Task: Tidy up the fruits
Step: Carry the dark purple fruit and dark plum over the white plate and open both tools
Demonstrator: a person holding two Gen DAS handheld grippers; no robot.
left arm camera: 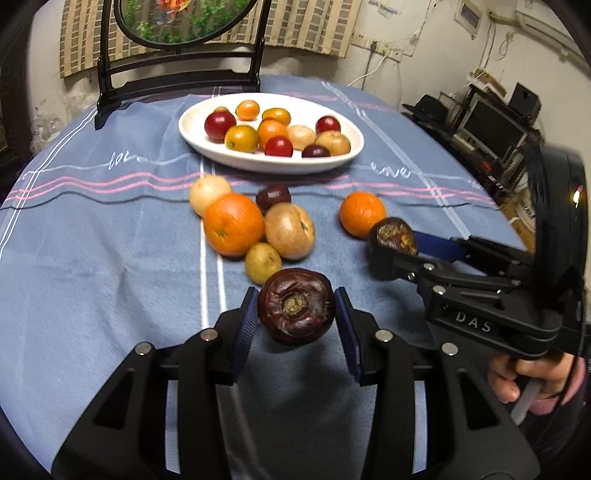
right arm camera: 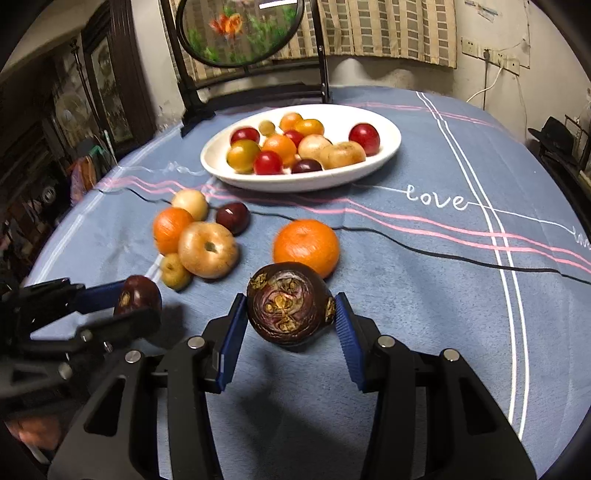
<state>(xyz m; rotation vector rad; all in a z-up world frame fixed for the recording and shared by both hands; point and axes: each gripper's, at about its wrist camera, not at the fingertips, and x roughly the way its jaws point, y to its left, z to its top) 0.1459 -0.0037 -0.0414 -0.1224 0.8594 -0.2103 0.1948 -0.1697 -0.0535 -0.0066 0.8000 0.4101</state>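
My left gripper [left arm camera: 295, 300] is shut on a wrinkled dark purple fruit [left arm camera: 295, 314], held just above the cloth with its stem end facing the camera. My right gripper [right arm camera: 291, 300] is shut on a second dark purple fruit [right arm camera: 290, 304]. Each gripper shows in the other's view: the right gripper [left arm camera: 393, 242] to the right, the left gripper [right arm camera: 137, 301] at the lower left. A white oval plate [left arm camera: 273, 167] [right arm camera: 295, 183] farther back holds several red, orange and pale fruits. Loose on the cloth lie an orange [left arm camera: 233, 224], a pale apple [left arm camera: 290, 230], another orange [right arm camera: 306, 246] and a dark plum [right arm camera: 232, 217].
A blue tablecloth [left arm camera: 92, 266] with pink and white stripes covers the round table. A dark wooden stand with a round painted panel [right arm camera: 240, 29] rises behind the plate. A person's hand [left arm camera: 535, 376] grips the right tool. Cluttered shelves and cables lie beyond the table's right edge.
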